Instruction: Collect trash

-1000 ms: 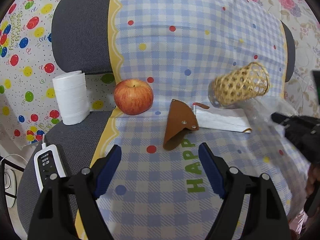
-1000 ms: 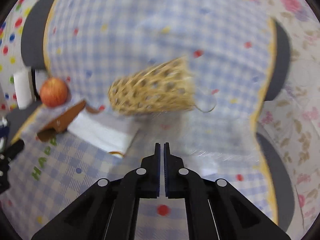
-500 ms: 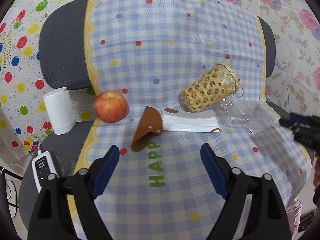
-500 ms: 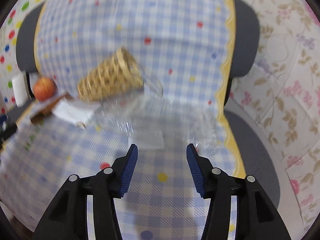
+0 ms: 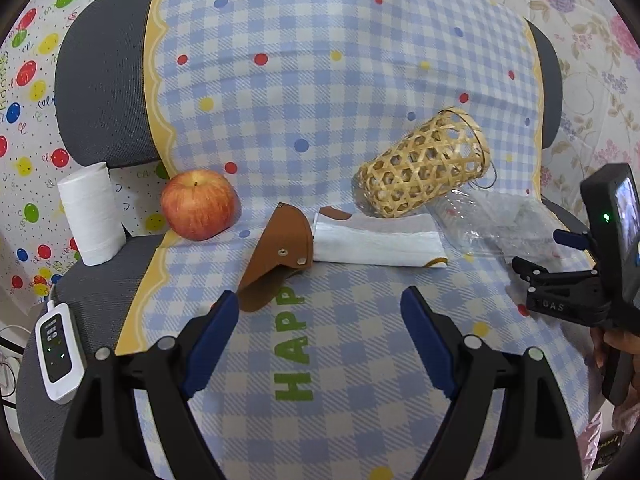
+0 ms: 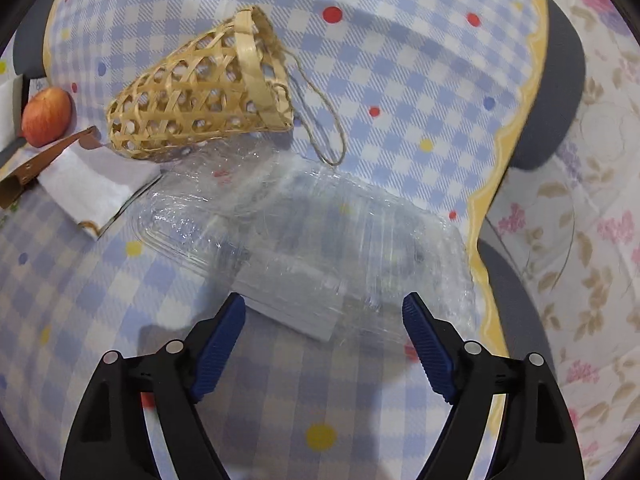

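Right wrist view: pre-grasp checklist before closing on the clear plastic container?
1. Right gripper open: ok, its jaws have just been opening and nothing is between the pads.
2. Crumpled clear plastic container ahead of the fingertips and roughly centred: ok.
3. Pads touching the plastic: not ok, they sit short of its near edge.
4. Woven bamboo basket clear of the grasp: ok, though it leans on the container's far end and may shift on lift.
5. Folded white napkin out of the jaws' path: ok, off to the left.
6. Left gripper out of the way: ok, open and empty, facing the brown leather pouch.
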A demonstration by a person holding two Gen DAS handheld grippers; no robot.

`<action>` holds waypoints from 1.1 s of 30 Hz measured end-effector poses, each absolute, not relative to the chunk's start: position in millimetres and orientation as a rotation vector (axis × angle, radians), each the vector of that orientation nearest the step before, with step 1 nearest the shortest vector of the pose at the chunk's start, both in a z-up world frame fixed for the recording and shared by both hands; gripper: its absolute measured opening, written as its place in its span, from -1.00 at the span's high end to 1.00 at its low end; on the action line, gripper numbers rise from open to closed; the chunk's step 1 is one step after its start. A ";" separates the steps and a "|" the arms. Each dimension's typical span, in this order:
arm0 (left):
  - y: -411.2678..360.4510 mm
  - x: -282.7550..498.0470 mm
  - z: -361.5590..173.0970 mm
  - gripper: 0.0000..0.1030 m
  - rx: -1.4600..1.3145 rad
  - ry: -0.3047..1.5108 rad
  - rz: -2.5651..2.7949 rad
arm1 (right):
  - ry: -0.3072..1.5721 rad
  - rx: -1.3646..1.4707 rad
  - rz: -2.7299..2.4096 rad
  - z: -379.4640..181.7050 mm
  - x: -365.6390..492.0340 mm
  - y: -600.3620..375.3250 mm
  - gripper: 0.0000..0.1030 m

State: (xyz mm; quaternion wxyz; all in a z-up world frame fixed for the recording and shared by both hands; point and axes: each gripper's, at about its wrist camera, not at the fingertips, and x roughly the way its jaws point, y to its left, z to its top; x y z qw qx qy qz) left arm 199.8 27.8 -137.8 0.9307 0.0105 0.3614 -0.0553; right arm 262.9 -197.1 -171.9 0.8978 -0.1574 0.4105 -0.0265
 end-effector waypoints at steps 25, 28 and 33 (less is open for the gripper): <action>33.0 194.0 -119.0 -0.57 0.023 0.712 -0.108 | 0.667 -0.260 -0.034 -46.9 252.1 -227.0 0.85; 31.5 183.7 -109.1 -0.57 0.023 0.692 -0.120 | 0.686 -0.123 0.011 -32.3 226.1 -240.8 0.87; 29.0 162.0 -93.6 -0.57 0.027 0.662 -0.146 | 0.673 0.025 0.061 -26.9 163.8 -242.9 0.87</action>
